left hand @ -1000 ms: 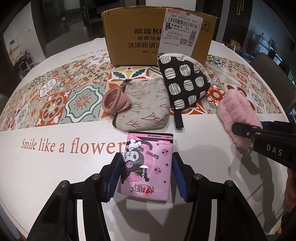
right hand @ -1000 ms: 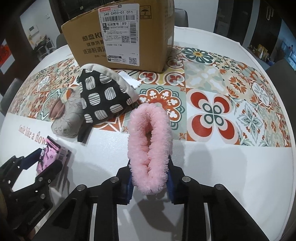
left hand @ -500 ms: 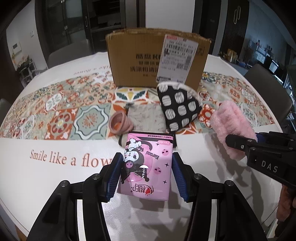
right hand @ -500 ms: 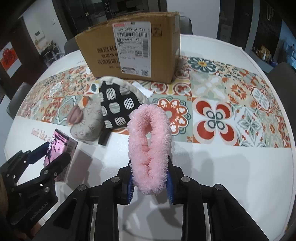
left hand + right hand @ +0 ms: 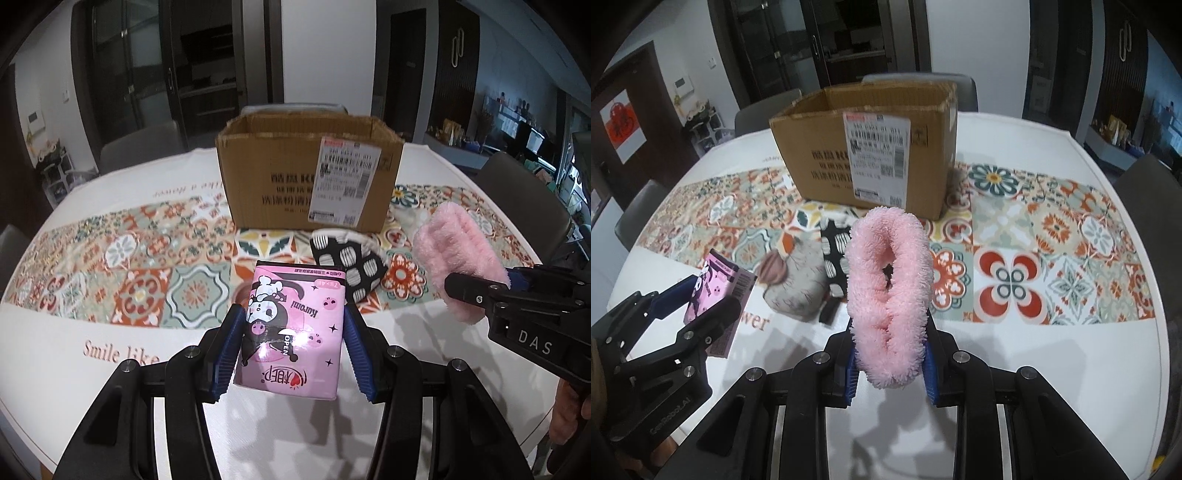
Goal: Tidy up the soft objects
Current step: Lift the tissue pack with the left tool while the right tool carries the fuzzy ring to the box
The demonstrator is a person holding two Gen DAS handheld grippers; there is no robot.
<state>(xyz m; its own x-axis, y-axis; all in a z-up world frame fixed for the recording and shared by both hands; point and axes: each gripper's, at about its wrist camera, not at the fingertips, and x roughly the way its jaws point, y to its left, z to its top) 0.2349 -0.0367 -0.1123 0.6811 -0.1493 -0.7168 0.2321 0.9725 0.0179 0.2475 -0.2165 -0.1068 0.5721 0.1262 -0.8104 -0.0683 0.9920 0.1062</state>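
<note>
An open cardboard box (image 5: 308, 177) stands on the table (image 5: 1027, 354). In front of the box, above the tabletop, the right gripper (image 5: 889, 363) squeezes a fluffy pink band (image 5: 888, 295), and the left gripper (image 5: 293, 350) clamps a pink tissue pack (image 5: 293, 325) held flat between its blue pads (image 5: 231, 354).

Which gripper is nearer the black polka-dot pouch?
Looks like the left. The left gripper, holding the pink tissue pack, sits just in front of the polka-dot pouch. The right gripper, holding the fluffy pink band, sits further back.
</note>
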